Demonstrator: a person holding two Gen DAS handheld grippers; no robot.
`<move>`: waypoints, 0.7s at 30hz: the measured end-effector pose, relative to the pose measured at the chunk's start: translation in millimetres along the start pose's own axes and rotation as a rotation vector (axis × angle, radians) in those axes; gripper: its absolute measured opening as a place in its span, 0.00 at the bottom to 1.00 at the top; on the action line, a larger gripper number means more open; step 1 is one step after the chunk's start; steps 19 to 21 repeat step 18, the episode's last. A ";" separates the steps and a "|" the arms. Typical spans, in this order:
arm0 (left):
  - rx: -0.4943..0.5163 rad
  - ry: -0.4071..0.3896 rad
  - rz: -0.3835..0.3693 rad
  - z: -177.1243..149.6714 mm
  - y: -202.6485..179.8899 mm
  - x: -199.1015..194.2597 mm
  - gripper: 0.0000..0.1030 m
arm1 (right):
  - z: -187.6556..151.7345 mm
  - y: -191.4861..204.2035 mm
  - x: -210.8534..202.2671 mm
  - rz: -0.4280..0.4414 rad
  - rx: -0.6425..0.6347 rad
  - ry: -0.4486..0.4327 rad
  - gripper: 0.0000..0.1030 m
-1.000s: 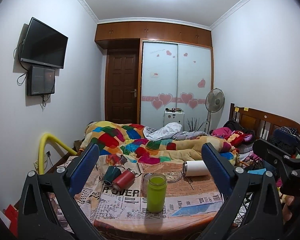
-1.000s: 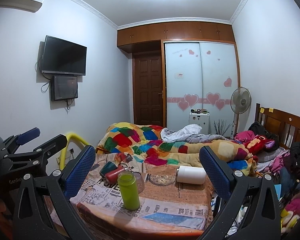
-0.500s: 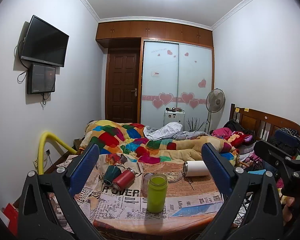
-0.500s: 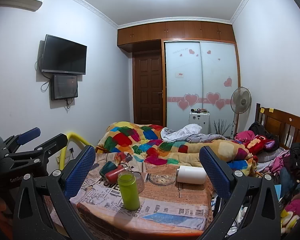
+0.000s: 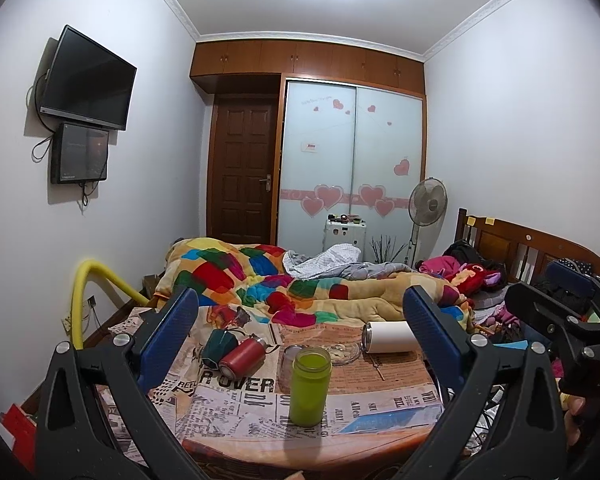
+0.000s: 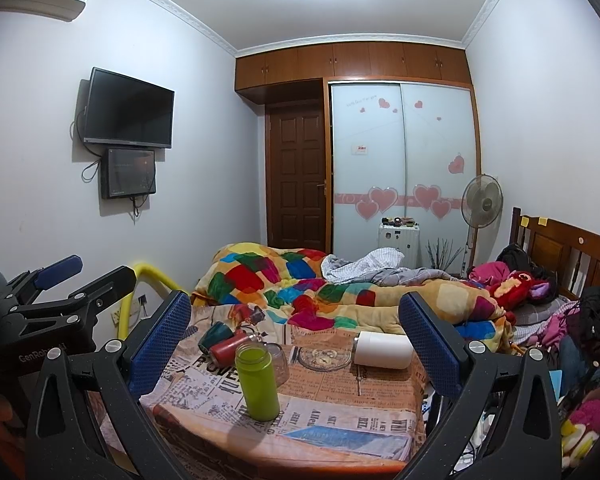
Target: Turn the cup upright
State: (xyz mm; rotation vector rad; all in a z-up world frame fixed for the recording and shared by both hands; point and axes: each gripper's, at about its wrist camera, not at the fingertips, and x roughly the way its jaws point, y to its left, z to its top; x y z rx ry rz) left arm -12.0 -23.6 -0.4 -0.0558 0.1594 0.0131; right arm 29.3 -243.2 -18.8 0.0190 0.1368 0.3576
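A newspaper-print table holds several cups. A green cup stands upright at the front, also in the right wrist view. A white cup lies on its side at the back right. A red cup and a dark green cup lie on their sides at the back left. My left gripper is open and empty, held back from the table. My right gripper is open and empty, also short of the table.
A clear glass jar stands behind the green cup, next to a glass dish. A bed with a colourful quilt lies behind the table. A yellow tube is at the left. Clothes pile at the right.
Both views have shifted only slightly. No cup has moved and both grippers stay open.
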 end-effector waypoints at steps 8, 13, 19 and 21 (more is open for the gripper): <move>0.007 -0.003 -0.003 0.0 -4.6 -2.1 1.00 | -0.1 0.1 0.7 0.001 0.001 0.001 1.00; 0.001 -0.001 -0.003 0.2 -5.5 -2.3 1.00 | -0.3 -0.6 1.1 0.000 0.000 0.003 1.00; -0.004 0.000 0.005 0.0 -6.1 -3.3 1.00 | -0.2 -0.2 1.3 0.001 -0.001 0.004 1.00; -0.004 0.000 0.005 0.0 -6.1 -3.3 1.00 | -0.2 -0.2 1.3 0.001 -0.001 0.004 1.00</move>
